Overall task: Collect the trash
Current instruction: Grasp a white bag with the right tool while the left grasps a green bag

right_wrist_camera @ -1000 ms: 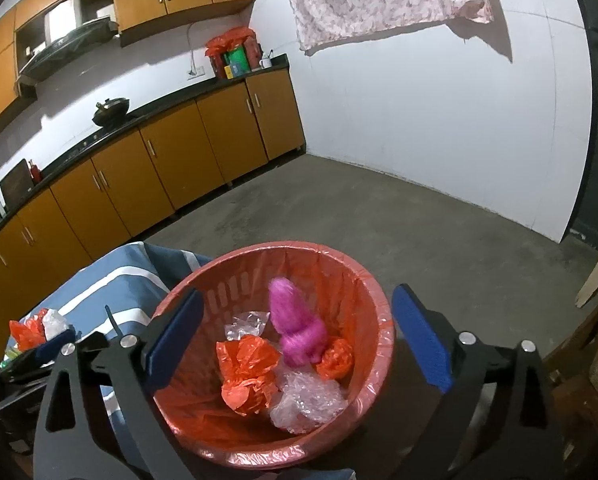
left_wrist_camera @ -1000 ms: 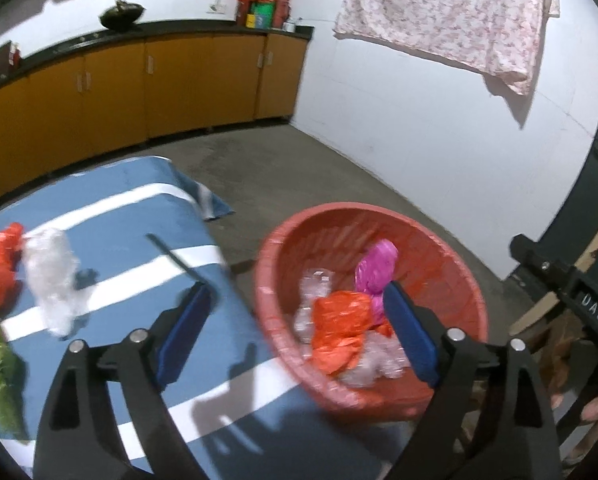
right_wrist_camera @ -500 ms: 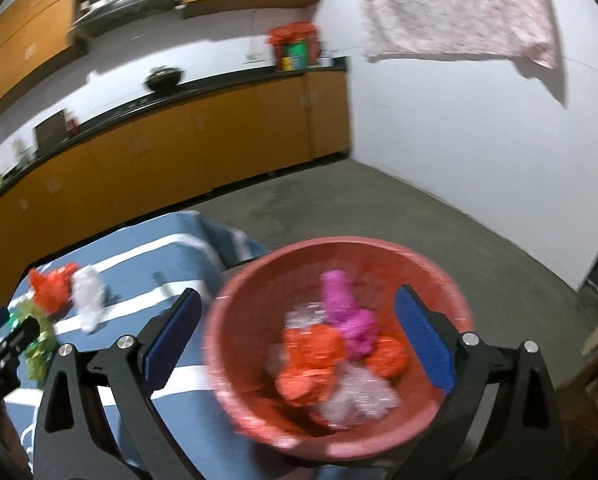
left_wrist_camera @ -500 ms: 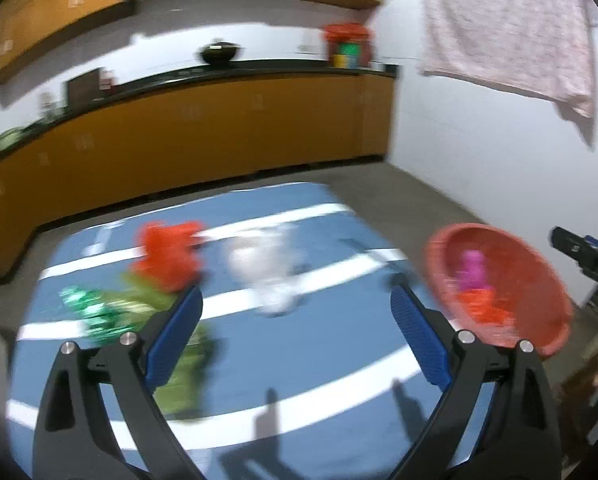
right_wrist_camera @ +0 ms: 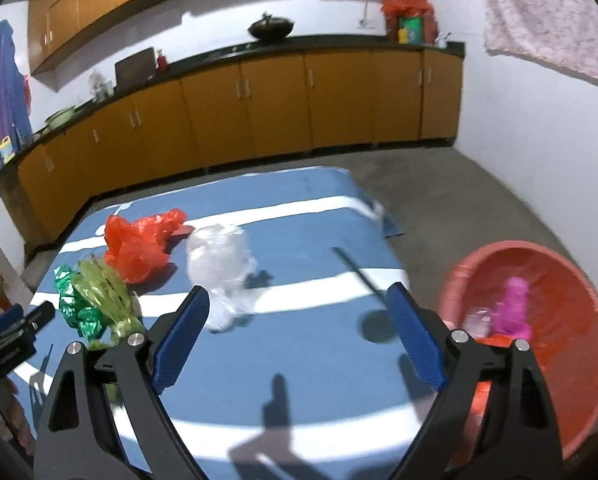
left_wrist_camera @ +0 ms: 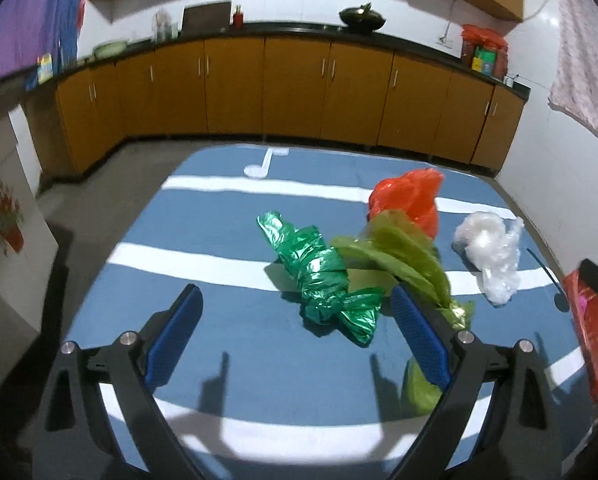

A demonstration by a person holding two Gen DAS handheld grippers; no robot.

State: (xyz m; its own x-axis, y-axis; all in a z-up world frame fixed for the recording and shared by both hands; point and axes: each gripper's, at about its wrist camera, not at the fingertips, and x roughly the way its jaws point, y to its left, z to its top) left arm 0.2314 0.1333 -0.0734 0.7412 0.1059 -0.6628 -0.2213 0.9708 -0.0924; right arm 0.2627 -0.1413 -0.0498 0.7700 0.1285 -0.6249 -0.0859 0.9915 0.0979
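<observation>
Several crumpled bags lie on the blue striped table cloth (left_wrist_camera: 203, 240): a shiny green bag (left_wrist_camera: 323, 280), an olive bag (left_wrist_camera: 403, 256), a red bag (left_wrist_camera: 411, 200) and a clear plastic bag (left_wrist_camera: 491, 248). My left gripper (left_wrist_camera: 295, 304) is open, low over the cloth, with the green bag just past its fingertips. My right gripper (right_wrist_camera: 299, 300) is open with its jaws closing, and only cloth lies between them. The clear bag (right_wrist_camera: 219, 256) sits just beyond its left finger. The red basket (right_wrist_camera: 547, 264), holding a pink bag (right_wrist_camera: 513, 312), stands on the floor at the right.
A thin dark stick (right_wrist_camera: 355, 268) lies on the cloth near the table's right edge. A white spoon-shaped mark (left_wrist_camera: 259, 168) is at the far side. Orange cabinets (left_wrist_camera: 291, 88) line the back wall. Grey floor (right_wrist_camera: 459, 208) separates table and walls.
Both views have swung left from the basket to the table. The basket has slid to the right edge and the bags on the cloth have come to the middle. Both grippers stay open.
</observation>
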